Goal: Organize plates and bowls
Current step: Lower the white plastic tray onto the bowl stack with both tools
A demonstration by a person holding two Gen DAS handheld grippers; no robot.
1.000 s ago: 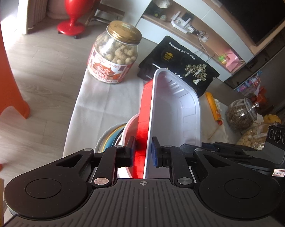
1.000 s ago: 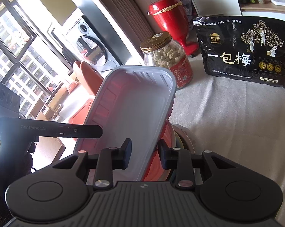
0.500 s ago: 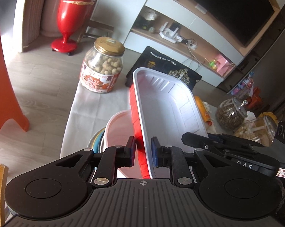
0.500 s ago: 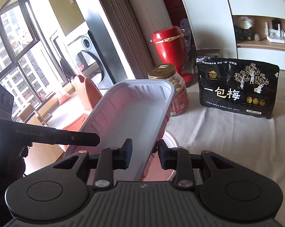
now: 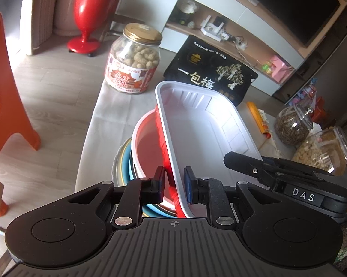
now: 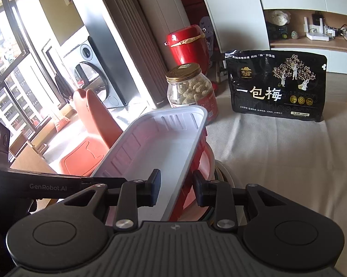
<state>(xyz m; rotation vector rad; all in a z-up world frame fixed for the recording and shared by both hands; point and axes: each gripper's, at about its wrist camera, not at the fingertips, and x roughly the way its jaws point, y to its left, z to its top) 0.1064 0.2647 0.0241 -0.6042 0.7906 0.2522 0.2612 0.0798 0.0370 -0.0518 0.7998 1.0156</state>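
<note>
Tray: You carry a rectangular plastic tray, white inside and red outside (image 5: 203, 136), between both tools, tilted, its far end raised toward the jars.
Left tongs: Your left tongs (image 5: 173, 184) sit narrow, pinching the tray's near long wall, one pad on the red outside, one on the white inside.
Right tongs: Your right tongs (image 6: 175, 188) are nearly closed across the opposite long wall, again one pad in and one out. Whether both pads press firmly is hard to say.
Why two grips: The thin wall looks flexible, so a pinch on each side should keep it from twisting.
Stack: Just under and ahead of your left tongs sits a round white bowl with a pinkish-red inside (image 5: 145, 143), nested on a blue plate and a grey plate (image 5: 121, 159). The tray's red side hangs in the bowl's mouth; contact is unclear.
Tabletop: The white-cloth tabletop (image 6: 277, 152) lies beyond your right tongs.
Beyond: A gold-lidded glass jar of peanuts (image 5: 133, 60) and a black snack pouch (image 6: 277, 85) stand well ahead.
Judgement: The tray looks bound for the stack.
</note>
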